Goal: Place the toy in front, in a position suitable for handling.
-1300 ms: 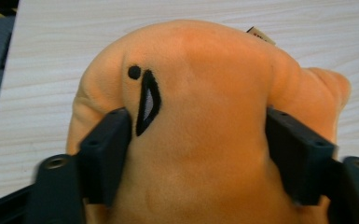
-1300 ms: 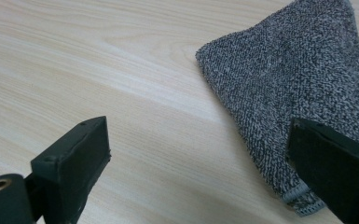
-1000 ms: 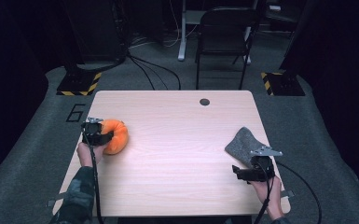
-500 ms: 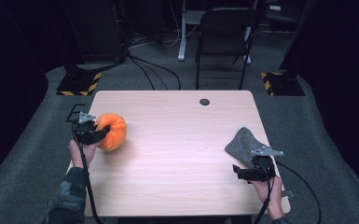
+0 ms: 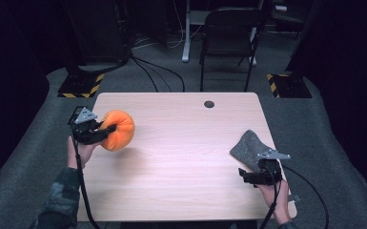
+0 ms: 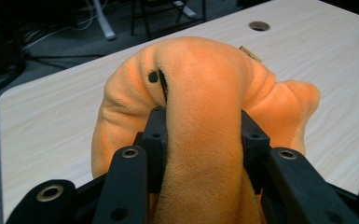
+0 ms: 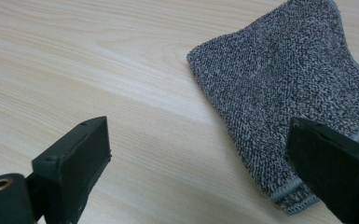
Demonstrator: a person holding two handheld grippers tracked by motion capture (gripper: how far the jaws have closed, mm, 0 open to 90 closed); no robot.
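A grey cloth (image 5: 250, 148) lies flat on the counter (image 5: 181, 157), partly under the right jaws. A chair (image 5: 229, 43) stands well beyond both jaws, past the counter's far edge.

A pale wooden table (image 5: 181, 157) bears a grey cloth (image 5: 249, 148) near its right edge

- Left gripper (image 6: 204, 140): two black plastic jaws rose from the bottom edge, pads pressed against both sides of a soft toy.
- Orange plush toy (image 6: 200, 93), curved and fuzzy: pinched at a narrow fold, bulging above and to either side; a small black bead eye and a tan tag showed on it.
- Pale wood-grain table (image 6: 51, 121): lay behind the toy, with a round dark grommet hole (image 6: 259, 25) near its far edge.
- Dark floor with cables beyond the table.
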